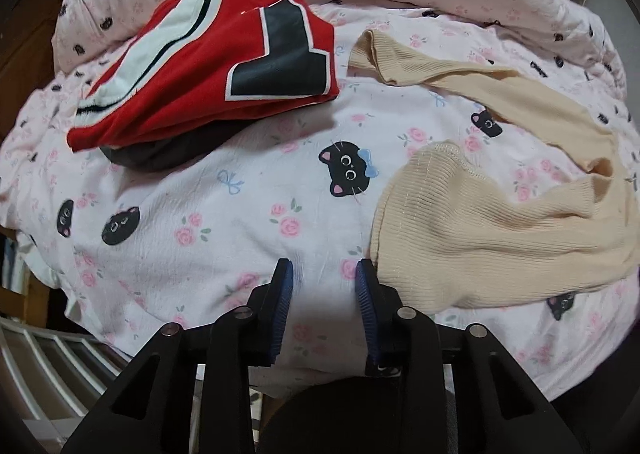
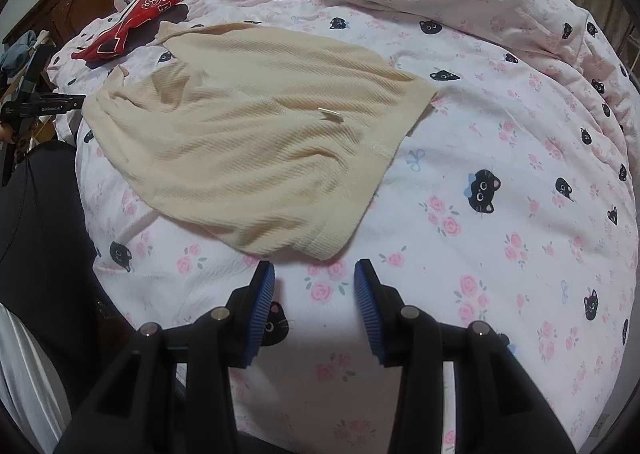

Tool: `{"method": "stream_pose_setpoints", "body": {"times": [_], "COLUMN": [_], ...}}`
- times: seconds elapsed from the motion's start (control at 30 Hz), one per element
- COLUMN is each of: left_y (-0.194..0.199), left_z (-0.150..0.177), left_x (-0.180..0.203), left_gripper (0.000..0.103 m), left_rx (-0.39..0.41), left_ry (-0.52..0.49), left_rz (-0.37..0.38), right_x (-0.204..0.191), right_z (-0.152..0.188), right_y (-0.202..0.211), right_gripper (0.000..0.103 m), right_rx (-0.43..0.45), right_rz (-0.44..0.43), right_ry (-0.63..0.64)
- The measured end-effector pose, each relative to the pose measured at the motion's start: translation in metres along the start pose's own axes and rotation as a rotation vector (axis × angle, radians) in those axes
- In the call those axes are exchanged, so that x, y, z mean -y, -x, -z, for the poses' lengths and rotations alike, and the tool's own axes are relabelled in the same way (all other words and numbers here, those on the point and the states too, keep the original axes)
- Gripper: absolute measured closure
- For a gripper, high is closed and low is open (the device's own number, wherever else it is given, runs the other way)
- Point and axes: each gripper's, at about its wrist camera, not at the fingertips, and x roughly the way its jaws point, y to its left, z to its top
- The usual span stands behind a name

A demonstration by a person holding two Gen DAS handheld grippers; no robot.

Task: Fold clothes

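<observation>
Folded pile: a red jersey (image 1: 208,66) with a large dark numeral lies folded on a dark garment (image 1: 160,154), far left on the bed (image 1: 240,214), well apart from both grippers.

Left gripper: the left gripper (image 1: 325,268) hangs over bare bedding, its fingers (image 1: 285,274) partly apart with nothing between them. The right-hand finger stands just beside the near left corner of the top; whether it touches the cloth cannot be told.

Task's thing: the cream ribbed top (image 2: 248,134) lies unfolded and rumpled, middle of the bed, right of the jersey.

Which way it points: in the right wrist view its long axis seems to run from the far left, by the jersey, down to the ribbed hem at near right. A long sleeve (image 1: 500,82) trails away toward the far side.

Right gripper: the right gripper (image 2: 315,268) hovers just short of the near hem corner, fingers (image 2: 266,278) partly open, holding nothing.

Step in hand: probably taking hold of the near edge.

Doing it well: pinch both near corners through all layers, pull the wrinkles flat, and bring the sleeve in before folding.
</observation>
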Motion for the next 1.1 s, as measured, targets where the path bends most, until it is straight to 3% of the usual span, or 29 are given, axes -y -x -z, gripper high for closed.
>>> {"method": "stream_pose_setpoints", "body": {"times": [0.07,0.1,0.33,0.57,0.7,0.9,1.1], "left_y": [-0.003,-0.003,0.007,0.010,-0.011,-0.015,-0.020], "left_z": [0.002,0.003,0.012,0.009,-0.004,0.003,-0.002], "left_x": [-0.010,-0.015,-0.052,-0.052,-0.037,-0.038,-0.025], "left_gripper": [0.054,0.053,0.053,0.053,0.053,0.053,0.053], "left_rx": [-0.016,-0.023,-0.025,0.023,0.003,-0.013,-0.024], "left_ry": [0.021,0.033,0.127,0.066,0.062,-0.003,-0.043], "left_rz": [0.062,0.100,0.354,0.575,0.591,0.577,0.610], "right_x": [0.000,0.001,0.002,0.000,0.000,-0.001,-0.001], "right_z": [0.001,0.001,0.004,0.004,0.003,0.003,0.002], "right_y": [0.000,0.000,0.001,-0.001,-0.002,-0.003,-0.004], "right_gripper": [0.059,0.059,0.059,0.059,0.059,0.059,0.059], "right_rx": [-0.001,-0.002,-0.006,-0.013,-0.017,-0.021,-0.024], "right_rz": [0.001,0.001,0.003,0.006,0.008,0.009,0.005], "right_ry": [0.000,0.000,-0.001,-0.002,-0.002,-0.004,-0.009]}}
